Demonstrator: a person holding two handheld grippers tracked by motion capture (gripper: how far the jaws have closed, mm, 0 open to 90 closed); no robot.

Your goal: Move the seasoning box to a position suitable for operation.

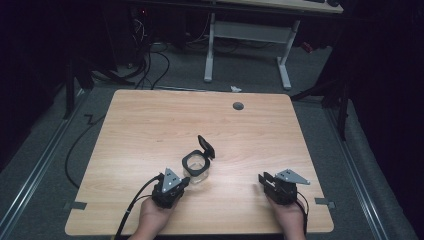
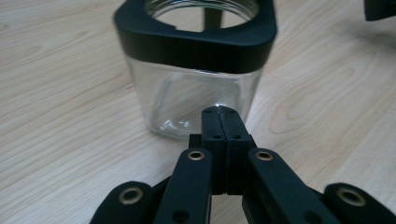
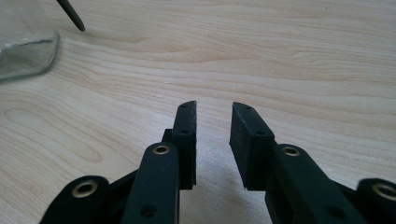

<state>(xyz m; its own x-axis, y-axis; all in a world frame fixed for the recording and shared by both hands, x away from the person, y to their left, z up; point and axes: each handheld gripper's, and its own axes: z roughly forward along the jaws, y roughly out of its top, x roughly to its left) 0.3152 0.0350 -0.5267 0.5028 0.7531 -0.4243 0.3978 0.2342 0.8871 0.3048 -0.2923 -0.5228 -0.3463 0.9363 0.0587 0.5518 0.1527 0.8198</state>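
Plainly the work in hand centres on the square clear glass jar with a black plastic collar [image 1: 195, 169], which stands upright near the middle of the light wooden table [image 1: 150, 120], a little toward the person's side; its hinged black lid [image 1: 206, 146] is flipped open and stands up behind the mouth on the far right side. The left gripper [image 1: 182, 183] lies just beside the jar's near left corner; in the left gripper view its jaws are pressed flat together with nothing between them, their tips close to the glass wall [image 2: 187, 100], and whether they touch it cannot be told. The right gripper [image 1: 263, 179] rests well apart to the right, its jaws parted with bare wood showing between them.

The jar looks rigid, fairly heavy for its size and breakable; smooth glass is likely to be slippery under hard pads, so the matte black collar [image 2: 196, 44] seems the surer place to take hold, across two opposite flat sides; a jaw hooked inside the open rim against the wall might also serve. The lid seems light and loose on its hinge; a push there would probably swing it rather than move the jar.

The jar's long axis runs vertical, mouth facing up; its flat sides sit turned at an angle to the table's edges, a corner toward the left gripper; the lid's hinge faces away and to the right.
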